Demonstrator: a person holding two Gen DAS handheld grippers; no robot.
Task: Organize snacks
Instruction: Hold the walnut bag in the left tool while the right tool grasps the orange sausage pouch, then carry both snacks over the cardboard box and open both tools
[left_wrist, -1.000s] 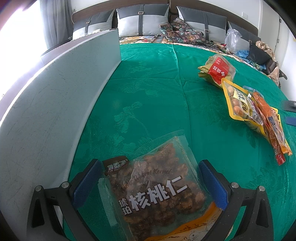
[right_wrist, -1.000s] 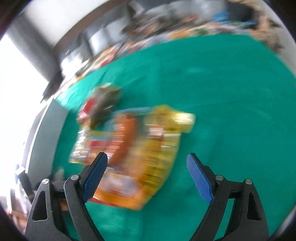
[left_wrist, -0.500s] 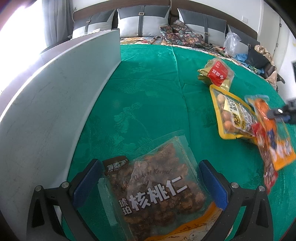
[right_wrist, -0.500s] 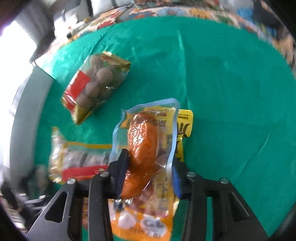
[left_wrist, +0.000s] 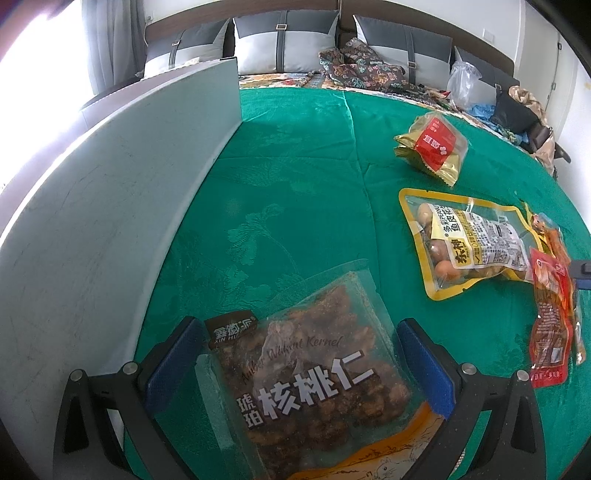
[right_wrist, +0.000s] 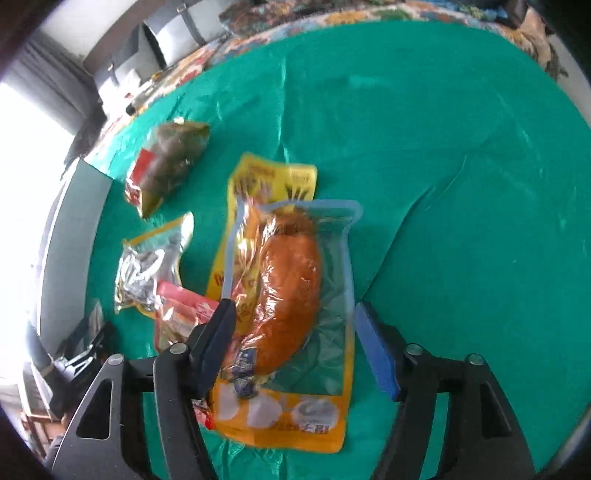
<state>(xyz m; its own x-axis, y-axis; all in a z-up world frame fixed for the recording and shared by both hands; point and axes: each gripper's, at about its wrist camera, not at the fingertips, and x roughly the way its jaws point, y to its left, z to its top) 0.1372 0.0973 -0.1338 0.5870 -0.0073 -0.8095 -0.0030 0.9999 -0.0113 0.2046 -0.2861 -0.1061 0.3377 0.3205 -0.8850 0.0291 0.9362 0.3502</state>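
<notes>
Green cloth (right_wrist: 443, 147) lies bare beyond opening right tongs (right_wrist: 295, 343); left tongs (left_wrist: 295, 358) spread.

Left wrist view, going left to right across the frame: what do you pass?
Grey board → walnut kernel bag between the left gripper's pads → peanut packet → red snack packet at the right edge.
</notes>
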